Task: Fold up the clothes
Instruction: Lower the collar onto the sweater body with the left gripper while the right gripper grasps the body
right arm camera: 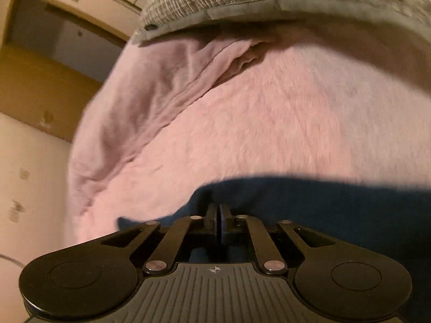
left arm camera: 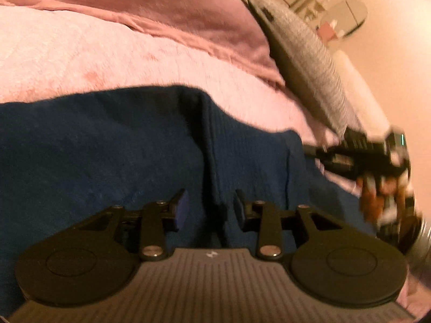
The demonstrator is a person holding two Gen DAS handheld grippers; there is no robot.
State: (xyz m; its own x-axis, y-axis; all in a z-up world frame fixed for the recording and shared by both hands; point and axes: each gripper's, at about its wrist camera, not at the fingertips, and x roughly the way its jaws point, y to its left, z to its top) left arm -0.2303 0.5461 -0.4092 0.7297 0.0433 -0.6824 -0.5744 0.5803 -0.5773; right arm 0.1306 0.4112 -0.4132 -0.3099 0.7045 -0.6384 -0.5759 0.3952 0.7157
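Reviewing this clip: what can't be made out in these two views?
- Left wrist view: the right gripper is motion-blurred at the frame's right edge.
- Right wrist view: the gripper body hides whether navy cloth sits between the closed fingers.
- Both views: the navy garment's type and full outline are cut off.

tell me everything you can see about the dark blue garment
The dark blue garment looks like soft, slightly ribbed knit. It lies spread on the fluffy pink blanket, with a raised vertical crease near its middle. The left gripper hovers open over that crease. The right gripper is shut at its edge, apparently pinching the fabric. Sleeves and collar cannot be made out.
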